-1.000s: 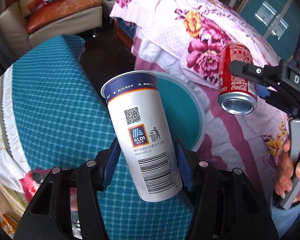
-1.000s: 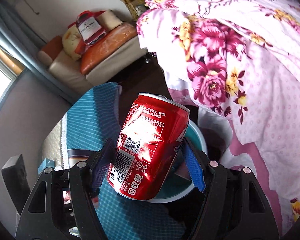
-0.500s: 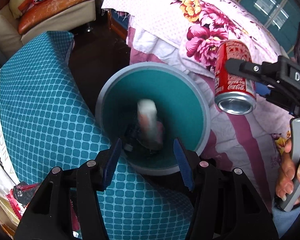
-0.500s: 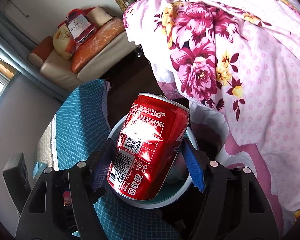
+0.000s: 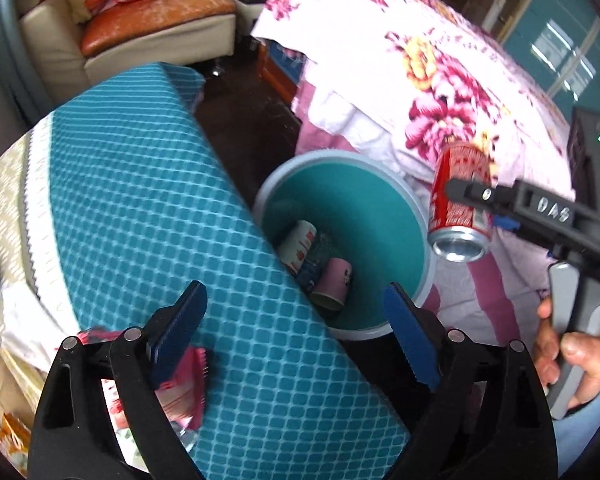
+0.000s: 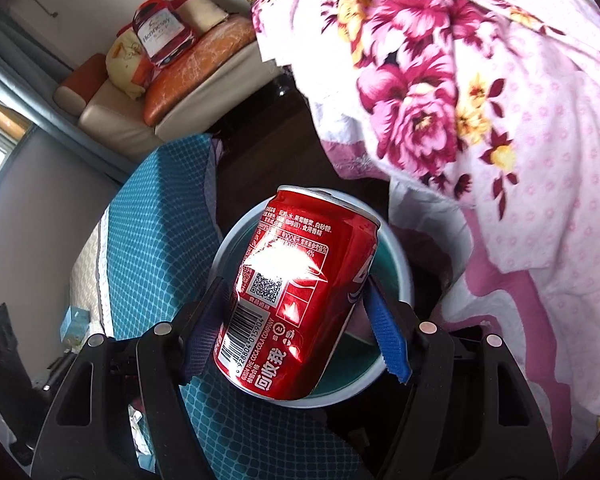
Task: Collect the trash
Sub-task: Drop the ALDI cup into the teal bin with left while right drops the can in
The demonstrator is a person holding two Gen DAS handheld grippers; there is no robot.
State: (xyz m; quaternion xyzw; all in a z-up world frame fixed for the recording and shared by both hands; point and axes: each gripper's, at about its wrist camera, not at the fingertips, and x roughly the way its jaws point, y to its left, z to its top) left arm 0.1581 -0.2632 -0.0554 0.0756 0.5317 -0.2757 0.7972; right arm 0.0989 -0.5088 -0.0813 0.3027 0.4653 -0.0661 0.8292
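Observation:
A round teal trash bin (image 5: pixel 380 196) with a pale rim stands on the floor between the table and the bed; it also shows in the right wrist view (image 6: pixel 396 268). A white cup (image 5: pixel 300 246) and a pink cup (image 5: pixel 334 282) lie in it. My left gripper (image 5: pixel 296 332) is open and empty above the table edge, near the bin. My right gripper (image 6: pixel 296 326) is shut on a red Coca-Cola can (image 6: pixel 300 300), held above the bin's rim; the can also shows in the left wrist view (image 5: pixel 460 204).
A table with a teal checked cloth (image 5: pixel 140 208) lies left of the bin. A pink snack wrapper (image 5: pixel 180 392) lies on it by my left fingers. A bed with a floral quilt (image 5: pixel 420 80) is on the right. A sofa (image 5: pixel 148 20) stands behind.
My left gripper opened and let the white ALDI cup fall into the bin, then drew back over the table. My right gripper carried the can closer over the bin.

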